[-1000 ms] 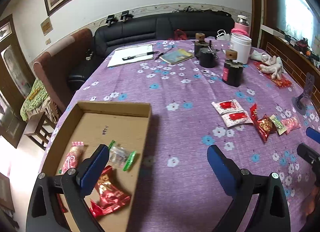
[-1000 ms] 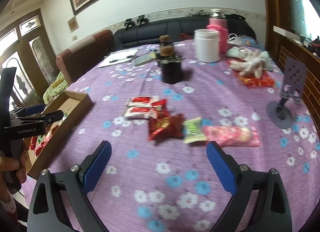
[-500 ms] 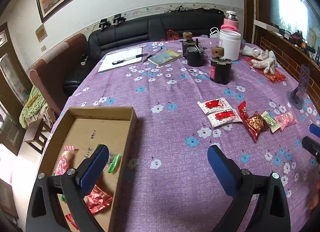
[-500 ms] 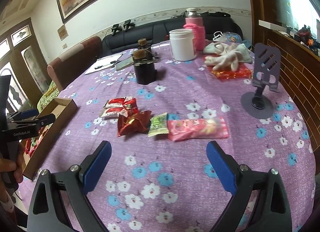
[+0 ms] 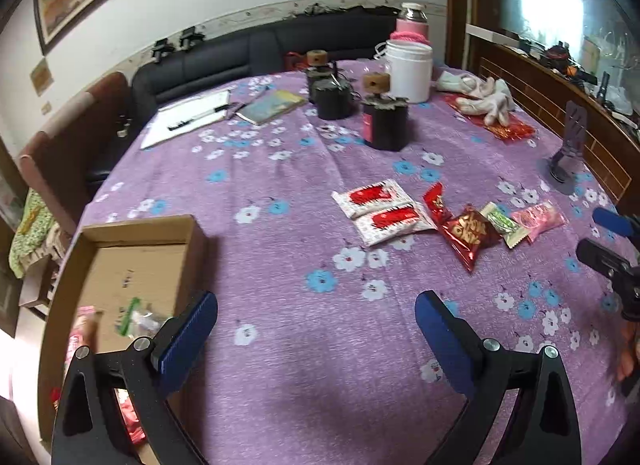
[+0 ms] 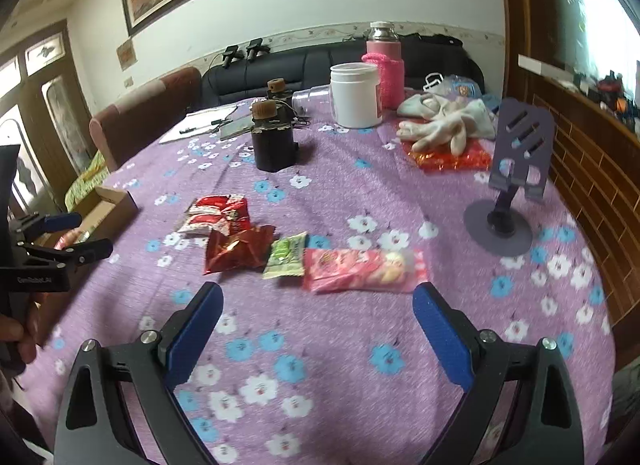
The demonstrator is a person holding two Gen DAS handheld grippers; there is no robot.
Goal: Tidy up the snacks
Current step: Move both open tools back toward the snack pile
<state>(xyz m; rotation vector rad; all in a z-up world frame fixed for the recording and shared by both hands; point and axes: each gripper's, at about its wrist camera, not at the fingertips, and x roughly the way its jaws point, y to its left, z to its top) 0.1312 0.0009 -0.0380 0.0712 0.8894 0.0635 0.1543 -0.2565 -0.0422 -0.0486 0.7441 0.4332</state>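
Note:
Loose snacks lie in a row on the purple floral tablecloth: two red-and-white packets [image 5: 380, 207] [image 6: 214, 212], a dark red bag [image 5: 468, 231] [image 6: 236, 249], a green packet [image 5: 502, 223] [image 6: 286, 255] and a pink pack [image 5: 538, 219] [image 6: 362, 269]. A cardboard box [image 5: 132, 261] [image 6: 110, 205] at the left holds several snacks. My left gripper [image 5: 316, 329] is open and empty beside the box's right wall. My right gripper [image 6: 318, 313] is open and empty, just short of the pink pack.
Dark jars with cork tops [image 5: 384, 121] [image 6: 274, 143], a white tub [image 5: 410, 69], a pink flask [image 6: 384, 65], gloves [image 6: 444, 123], a purple phone stand [image 6: 510, 193], and papers with a pen [image 5: 192, 119] stand farther back. A sofa lies beyond the table.
My left gripper has swung right, away from above the box toward the table's middle. My right gripper has moved closer to the snack row, centering on the pink pack.

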